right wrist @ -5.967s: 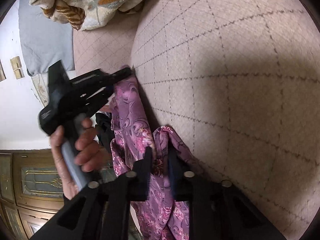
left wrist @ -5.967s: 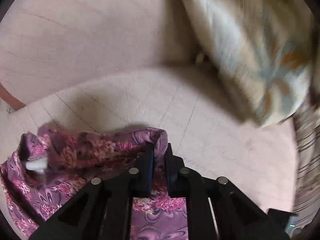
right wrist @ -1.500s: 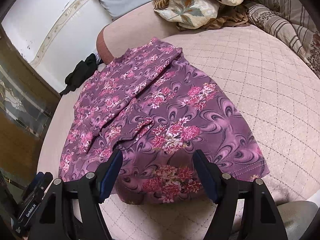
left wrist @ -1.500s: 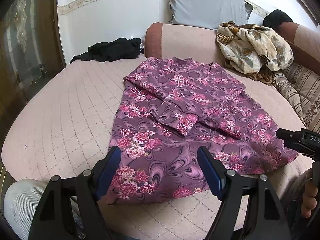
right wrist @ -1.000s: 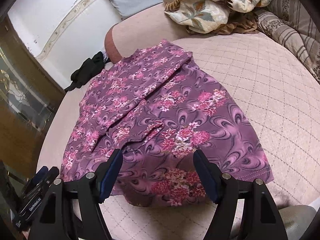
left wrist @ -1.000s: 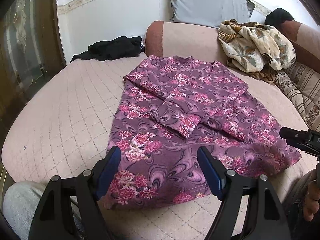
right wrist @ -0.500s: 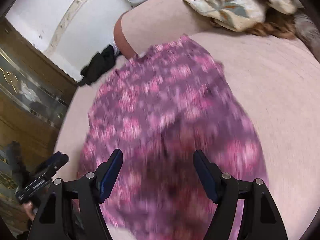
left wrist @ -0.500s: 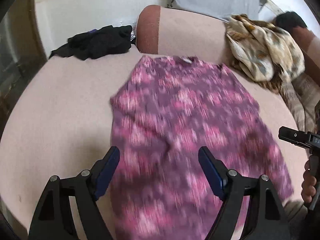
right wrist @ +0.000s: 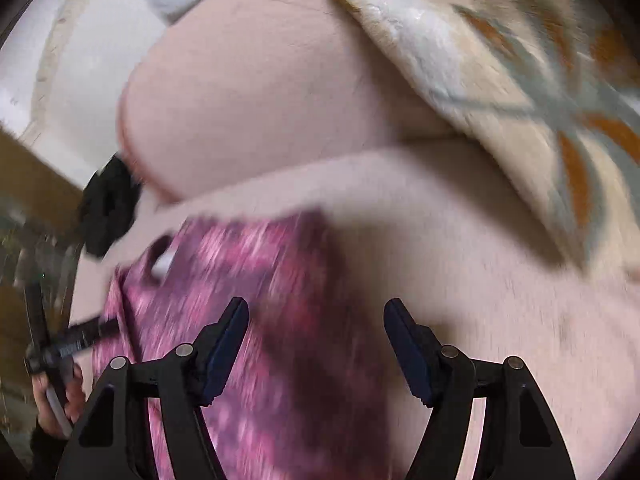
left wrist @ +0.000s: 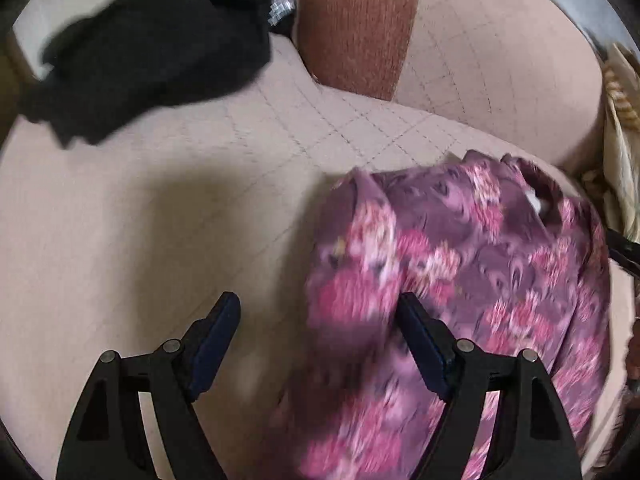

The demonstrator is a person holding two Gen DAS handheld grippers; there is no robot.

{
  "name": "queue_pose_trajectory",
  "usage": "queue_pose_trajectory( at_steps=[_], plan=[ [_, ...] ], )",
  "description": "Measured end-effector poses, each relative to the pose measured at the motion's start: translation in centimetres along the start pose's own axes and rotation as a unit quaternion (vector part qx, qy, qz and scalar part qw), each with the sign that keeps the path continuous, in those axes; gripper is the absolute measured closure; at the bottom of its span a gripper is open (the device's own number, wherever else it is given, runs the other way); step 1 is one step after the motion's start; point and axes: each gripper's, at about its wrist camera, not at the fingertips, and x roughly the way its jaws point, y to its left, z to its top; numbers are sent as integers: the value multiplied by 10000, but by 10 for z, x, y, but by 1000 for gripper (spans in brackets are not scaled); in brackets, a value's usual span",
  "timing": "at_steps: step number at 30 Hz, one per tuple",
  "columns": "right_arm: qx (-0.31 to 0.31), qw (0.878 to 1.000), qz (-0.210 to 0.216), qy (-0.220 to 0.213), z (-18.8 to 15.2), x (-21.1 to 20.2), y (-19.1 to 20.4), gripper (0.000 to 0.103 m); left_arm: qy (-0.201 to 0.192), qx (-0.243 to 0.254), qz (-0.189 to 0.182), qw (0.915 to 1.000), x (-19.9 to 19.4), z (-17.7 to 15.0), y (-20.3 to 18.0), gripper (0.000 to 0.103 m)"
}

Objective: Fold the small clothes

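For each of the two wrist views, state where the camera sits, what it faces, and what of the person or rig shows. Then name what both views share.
Left wrist: on the left gripper, jaws open, facing the purple floral garment, black cloth beyond.
Right wrist: on the right gripper, jaws open, facing the garment's other edge and a leaf-print blanket; the person's left hand shows.
Shared: garment, black cloth, pink quilted sofa.

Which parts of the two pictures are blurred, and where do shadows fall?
Left wrist: the dress is motion-blurred, the gripper sharp, with a shadow on the sofa. Right wrist: heavier blur on the dress and blanket; a dark shadow beside the gripper.
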Motion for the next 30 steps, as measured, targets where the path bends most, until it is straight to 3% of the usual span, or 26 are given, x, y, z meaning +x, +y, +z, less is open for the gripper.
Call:
queue_pose_trajectory(
  at_steps=[2,4,5,6,8,9,10,13,16,18,21,24,27,30],
  plan=[
    [27,9998,129,169,11,16,3,43,-197,-9,-142,9997,-2,12,-1,23],
    [-137,9996,-109,227,15,25,8,62,-214,-58,45,9997,2,24,-4,26],
    [-190,9994,-203,219,16,28,9,65,-144,-14,124,9998,7,27,-6,31],
    [-220,9992,-265,200,16,30,9,71,-30,74,187,9998,13,29,-10,46],
    [-283,9987,-380,167,16,30,9,83,-118,243,436,9987,16,29,-17,57],
    [-245,9990,-341,152,16,28,8,92,-159,266,390,9988,14,29,-18,87],
    [-158,9994,-282,110,15,24,5,93,-113,216,179,9995,11,30,-17,97],
    [-20,9999,-86,-134,13,-1,7,94,-499,-83,-7,9987,-19,24,-12,97],
    [40,9990,173,-405,3,-45,14,94,-1118,-125,-186,9935,-81,-2,-7,97],
    [19,9969,441,-653,-16,-85,19,94,-1229,-300,-358,9913,-117,-22,-1,97],
    [52,9892,1134,-924,-74,-147,17,94,-1494,-506,-868,9837,-175,-78,11,97],
    [469,9810,1634,-939,-149,-189,6,94,-1354,-515,-1175,9824,-208,-167,8,97],
    [610,9768,1811,-965,-237,-223,5,94,-815,-787,-1318,9848,-204,-256,16,97],
    [712,9793,1686,-867,-308,-222,0,94,-530,-873,-1275,9866,-174,-324,21,97]
  ],
)
